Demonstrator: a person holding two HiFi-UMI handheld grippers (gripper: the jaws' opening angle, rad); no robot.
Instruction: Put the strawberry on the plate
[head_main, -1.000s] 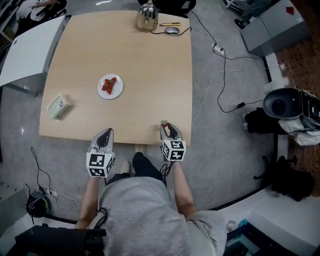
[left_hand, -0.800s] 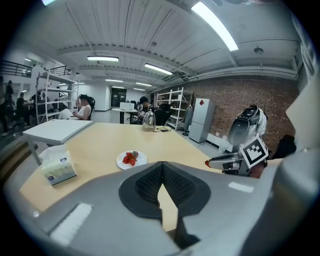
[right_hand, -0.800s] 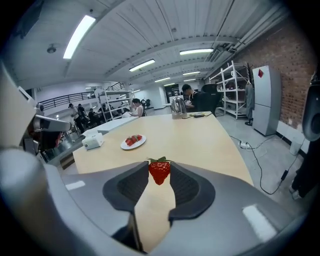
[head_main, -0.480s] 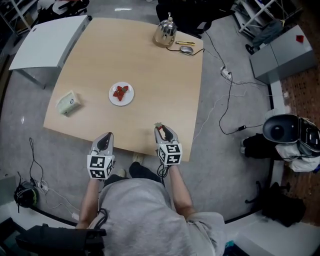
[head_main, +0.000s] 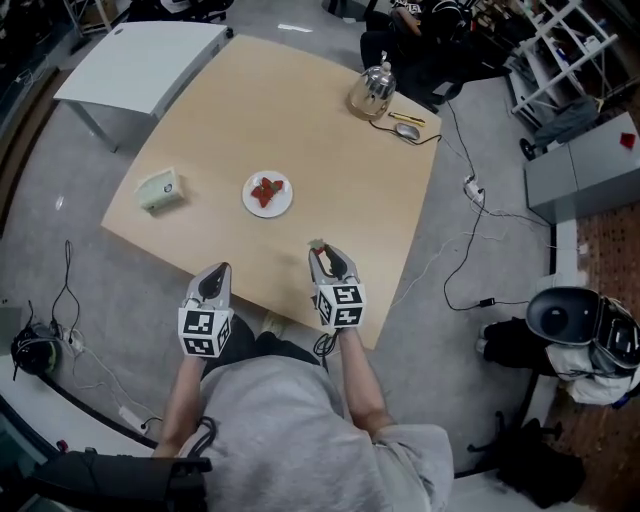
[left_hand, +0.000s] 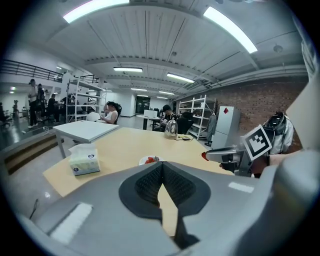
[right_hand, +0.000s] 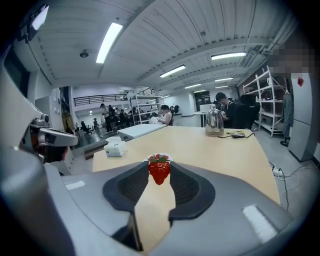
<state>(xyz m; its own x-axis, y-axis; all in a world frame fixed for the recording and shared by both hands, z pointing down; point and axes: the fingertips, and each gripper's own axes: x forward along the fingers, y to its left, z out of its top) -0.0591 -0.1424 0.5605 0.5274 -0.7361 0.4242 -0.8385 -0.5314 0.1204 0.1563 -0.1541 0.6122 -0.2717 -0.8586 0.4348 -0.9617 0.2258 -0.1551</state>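
Now our right gripper (head_main: 320, 250) pinches the strawberry (right_hand: 159, 174), plate (head_main: 284, 204) ahead and slightly left; our left gripper (left_hand: 162, 171) is closed, empty.

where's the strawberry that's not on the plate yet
The strawberry is pinched between the right gripper's jaws in the right gripper view, just over the table's near edge, short of the plate.
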